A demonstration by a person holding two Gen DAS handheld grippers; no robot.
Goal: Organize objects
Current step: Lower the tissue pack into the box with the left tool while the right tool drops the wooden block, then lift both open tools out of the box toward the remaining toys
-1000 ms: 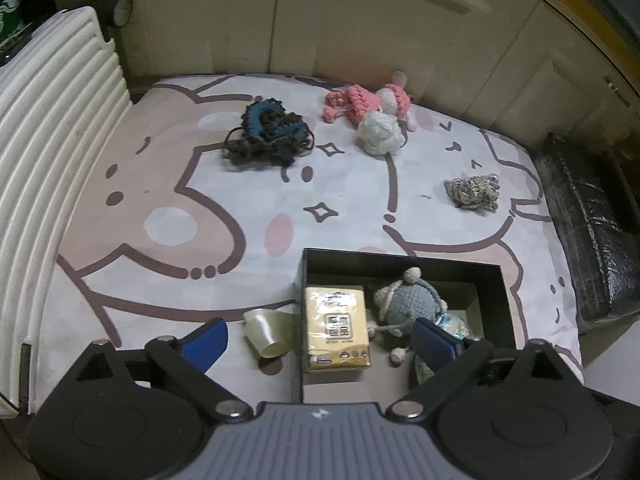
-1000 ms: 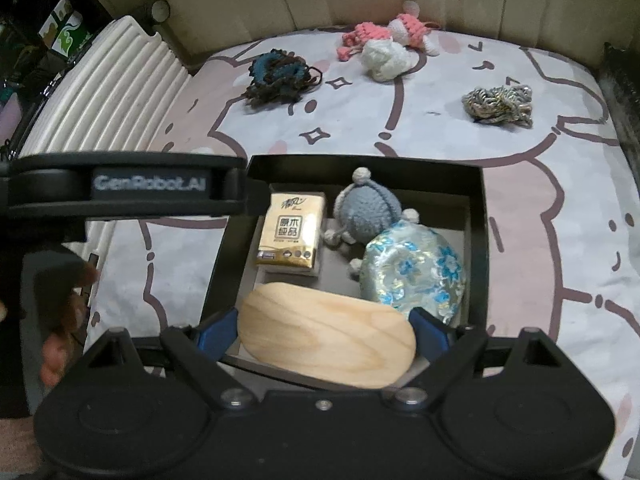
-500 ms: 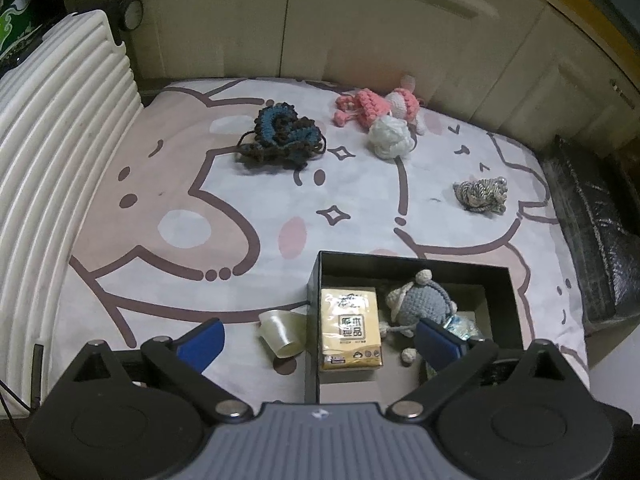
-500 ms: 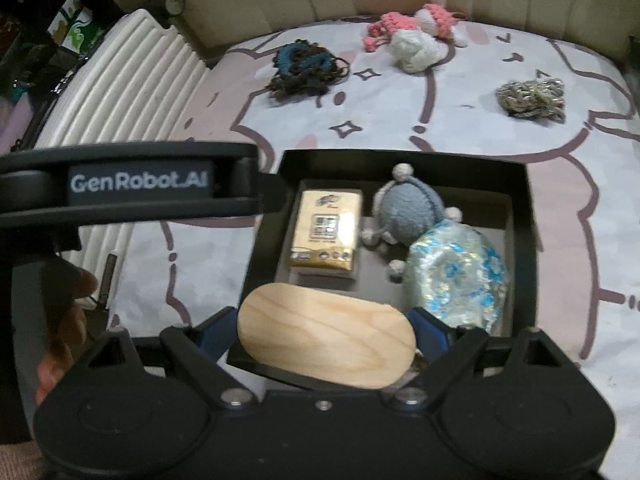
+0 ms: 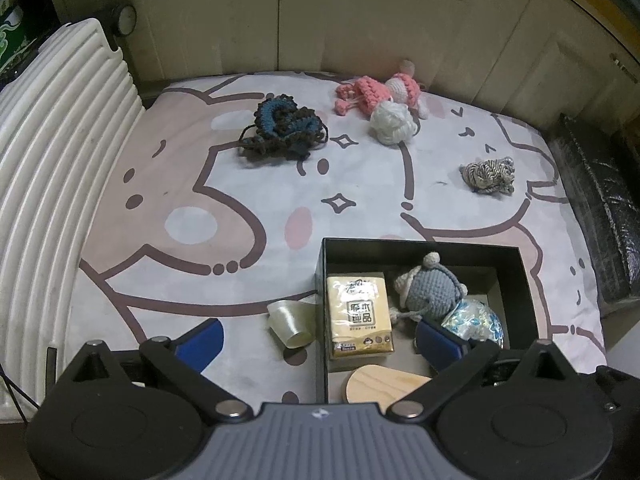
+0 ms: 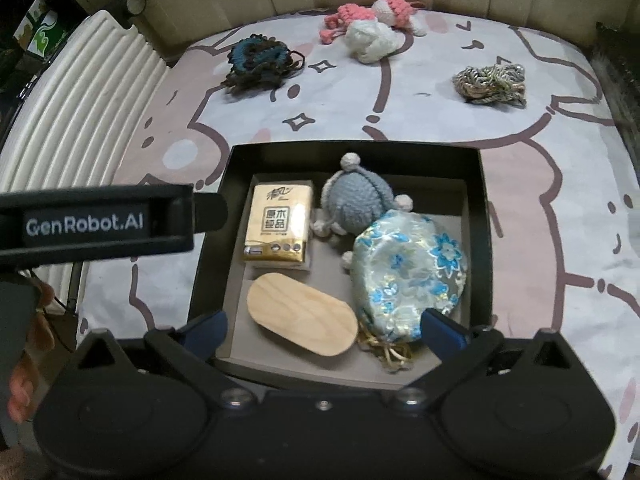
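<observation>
Cartoon bedspread (image 5: 168, 184) lies open beyond box (image 6: 486, 216); right claw (image 6: 323, 330) just released oval wood (image 6: 302, 320).

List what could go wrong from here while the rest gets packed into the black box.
1. The black box already holds a tissue pack, grey crochet toy, floral pouch and wooden oval; further items may pile up and spill.
2. The clear cup lies tipped beside the box wall, so the open left gripper could knock it rolling.
</observation>
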